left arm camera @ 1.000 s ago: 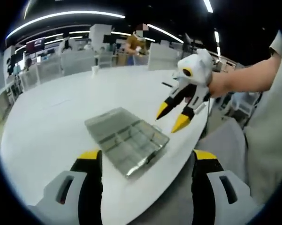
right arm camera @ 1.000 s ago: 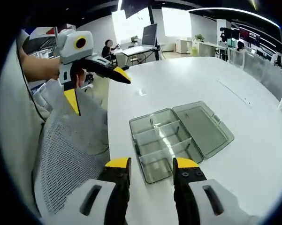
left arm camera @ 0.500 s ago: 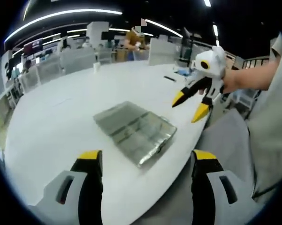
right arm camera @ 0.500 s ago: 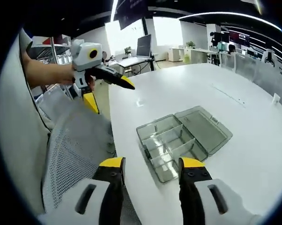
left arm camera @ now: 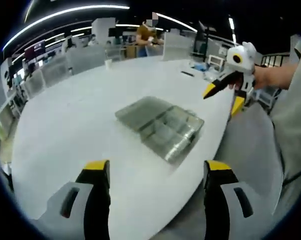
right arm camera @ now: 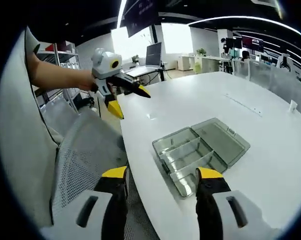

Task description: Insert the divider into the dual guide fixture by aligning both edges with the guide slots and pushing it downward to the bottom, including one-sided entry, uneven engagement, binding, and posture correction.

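Fixture box (right arm camera: 200,152), clear plastic with its lid folded open, lies flat near the edge of the white counter (left arm camera: 80,120). Left tool (left arm camera: 153,172) and right tool (right arm camera: 161,176), both spread wide and empty, hover apart from it.

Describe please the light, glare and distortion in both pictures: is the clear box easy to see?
Left gripper view: ceiling strip lights bend into arcs, the white table bulges, and the clear box looks grey and soft. Right gripper view: bright windows behind wash out, but the box's compartments and open lid read sharper, with small reflections.
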